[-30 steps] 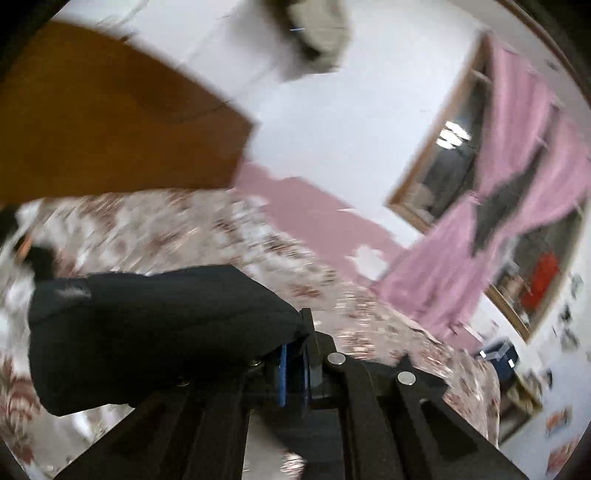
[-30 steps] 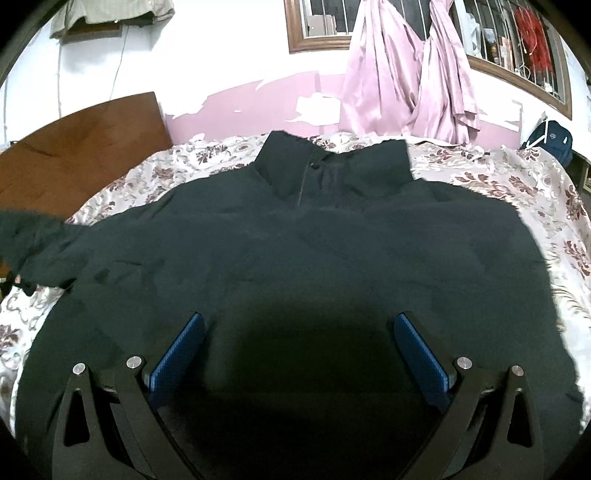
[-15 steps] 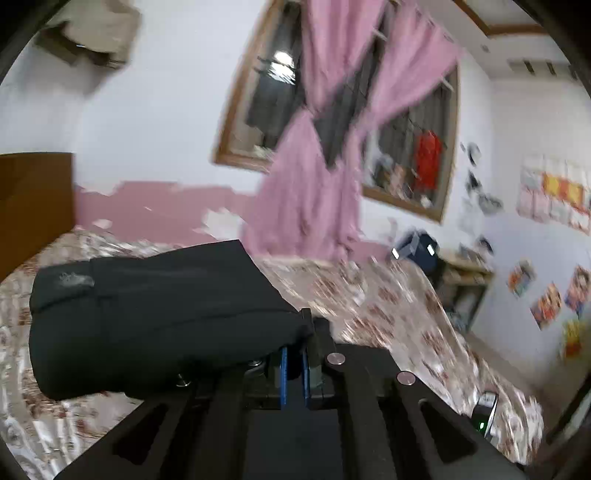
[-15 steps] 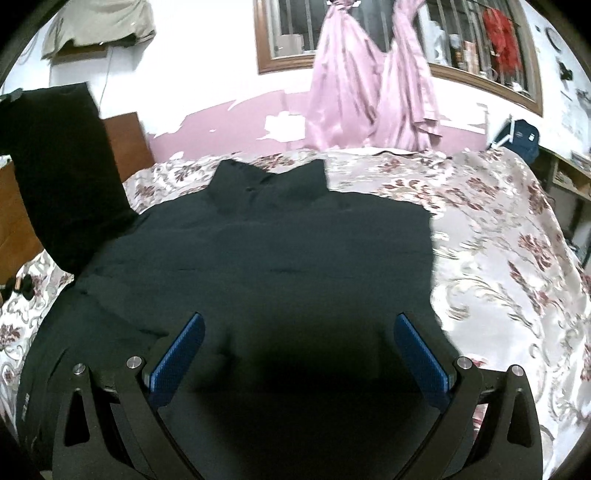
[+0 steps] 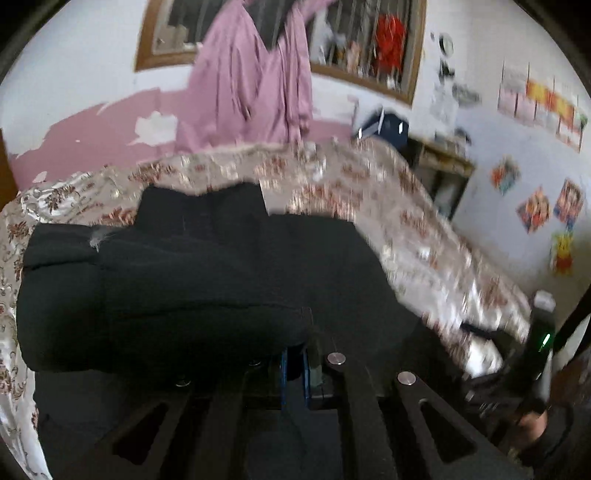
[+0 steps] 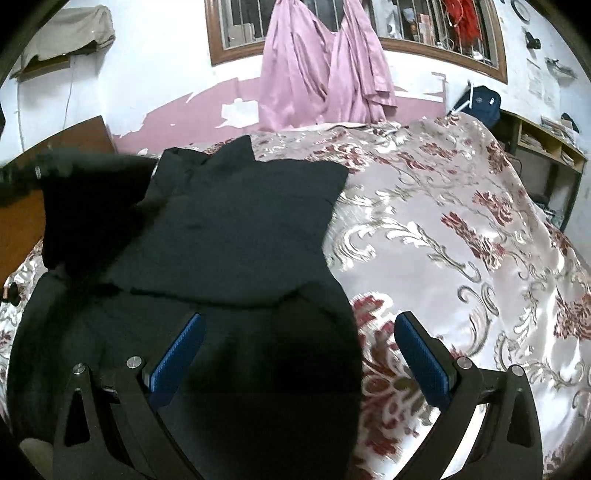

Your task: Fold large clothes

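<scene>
While the floral bedspread spreads ahead of both tongs, the black garment lies on it, partly folded. Its sleeve is clamped in the left gripper. The right gripper hovers wide apart, holding nothing.

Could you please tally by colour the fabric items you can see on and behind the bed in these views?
Black: 1, the jacket, spread on the bed, its sleeve clamped in the left gripper.
Pink: 1, the curtain hanging at the window.
Floral cream and red: 1, the bedspread.
Beige: 1, the cloth draped high on the wall.
Total: 4.
</scene>
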